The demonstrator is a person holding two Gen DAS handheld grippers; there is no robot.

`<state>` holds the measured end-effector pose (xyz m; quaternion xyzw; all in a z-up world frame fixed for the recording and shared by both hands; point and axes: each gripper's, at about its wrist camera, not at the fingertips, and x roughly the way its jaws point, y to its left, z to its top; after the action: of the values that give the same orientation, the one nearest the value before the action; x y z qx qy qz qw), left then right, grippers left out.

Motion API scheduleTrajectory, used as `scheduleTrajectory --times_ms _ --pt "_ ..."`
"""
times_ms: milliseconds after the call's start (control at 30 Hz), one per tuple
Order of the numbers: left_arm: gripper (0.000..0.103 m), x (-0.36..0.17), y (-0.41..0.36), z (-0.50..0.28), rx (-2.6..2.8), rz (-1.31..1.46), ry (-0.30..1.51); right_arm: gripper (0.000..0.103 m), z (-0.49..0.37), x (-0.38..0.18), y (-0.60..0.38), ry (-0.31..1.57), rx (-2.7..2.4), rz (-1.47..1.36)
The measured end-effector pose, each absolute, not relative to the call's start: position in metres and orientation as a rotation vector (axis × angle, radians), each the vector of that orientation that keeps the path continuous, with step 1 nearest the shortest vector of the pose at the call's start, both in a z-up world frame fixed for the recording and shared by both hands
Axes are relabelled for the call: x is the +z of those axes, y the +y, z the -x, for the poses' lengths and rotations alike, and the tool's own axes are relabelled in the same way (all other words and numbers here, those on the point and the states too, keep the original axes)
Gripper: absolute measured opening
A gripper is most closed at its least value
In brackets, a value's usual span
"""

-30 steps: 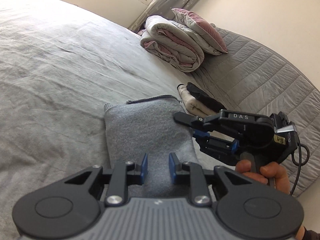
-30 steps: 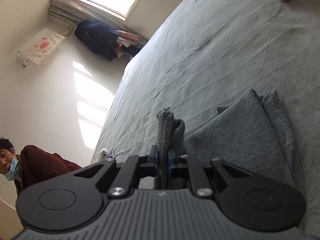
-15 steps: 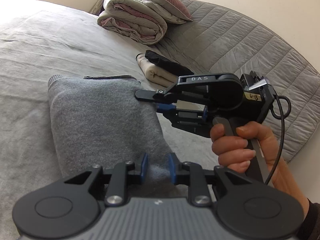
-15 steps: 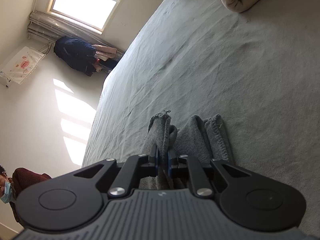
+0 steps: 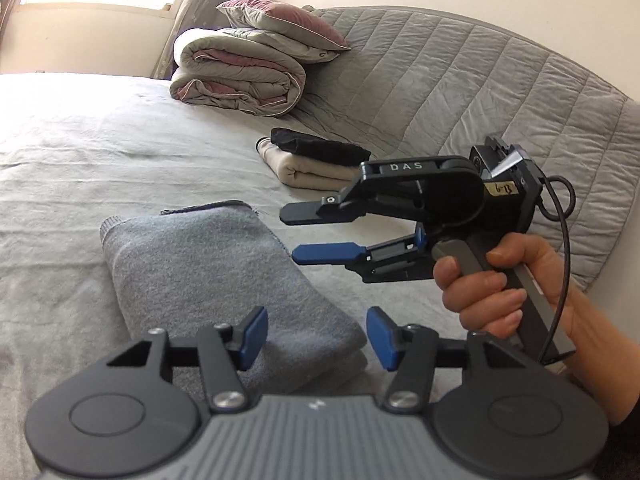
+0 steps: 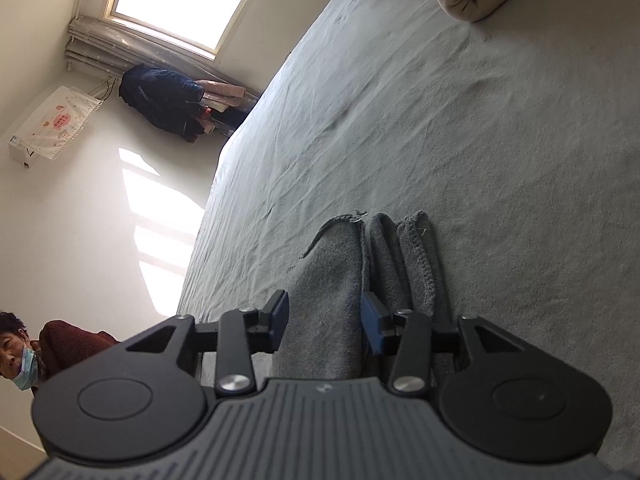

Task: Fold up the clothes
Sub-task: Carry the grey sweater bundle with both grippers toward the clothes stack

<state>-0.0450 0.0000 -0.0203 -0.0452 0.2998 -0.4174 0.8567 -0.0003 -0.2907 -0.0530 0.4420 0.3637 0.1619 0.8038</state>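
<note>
1. Low in the left wrist view, the left gripper (image 5: 316, 334) has its jaws apart and opening. The near end of the folded grey garment (image 5: 224, 280) lies between the blue pads (image 5: 253, 332), but neither pad presses on it.
2. At centre left of that view the garment lies flat on the bed (image 5: 100, 152), folded into a long strip that runs from the lower centre up to the middle left.
3. At centre right the right gripper (image 5: 308, 234) is seen from the side, its fingers pointing left. Its jaws are apart and opening, one finger above the other, with nothing visibly pinched. Its tips hang beside the garment's right edge; whether they touch the cloth cannot be told from here.
4. At right, a hand (image 5: 504, 280) grips its handle; the sleeve is cut off by the frame edge.
5. In the upper half, a beige fold with a black piece on top (image 5: 316, 160) and a rolled quilt (image 5: 236, 72) lie well away from the garment.
6. In the right wrist view, the right gripper (image 6: 324, 326) shows pads standing apart with garment (image 6: 340, 300) layers between them. The right pad (image 6: 372, 328) lies close against a fold; the left pad is clear of the cloth.
7. The gripper body hides the garment's near end. A person (image 6: 24, 360) is cut off at the lower left edge.
</note>
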Motion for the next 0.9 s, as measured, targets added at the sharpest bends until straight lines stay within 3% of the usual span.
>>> scheduleTrajectory --times_ms 300,367,433,467,533,567,900 --pt "0.061 -0.031 -0.033 0.069 -0.847 -0.269 0.509 0.044 -0.007 -0.066 -0.276 0.847 0.298 -0.882" --pt "0.056 -0.033 -0.038 0.072 -0.829 -0.335 0.493 0.044 -0.008 -0.068 -0.273 0.846 0.302 -0.879" --pt "0.041 -0.033 -0.040 0.071 -0.808 -0.354 0.482 0.042 -0.009 -0.066 -0.268 0.836 0.312 -0.855" --pt "0.038 -0.031 -0.040 0.070 -0.798 -0.346 0.477 0.034 -0.009 -0.065 -0.265 0.830 0.314 -0.839" --pt "0.016 -0.026 -0.036 0.067 -0.785 -0.310 0.472 0.021 -0.010 -0.063 -0.262 0.815 0.314 -0.817" --pt "0.013 -0.022 -0.034 0.065 -0.780 -0.282 0.468 0.020 -0.010 -0.061 -0.262 0.806 0.314 -0.816" --pt "0.011 -0.013 -0.037 0.060 -0.798 -0.113 0.424 0.018 0.001 -0.038 -0.267 0.705 0.289 -0.723"
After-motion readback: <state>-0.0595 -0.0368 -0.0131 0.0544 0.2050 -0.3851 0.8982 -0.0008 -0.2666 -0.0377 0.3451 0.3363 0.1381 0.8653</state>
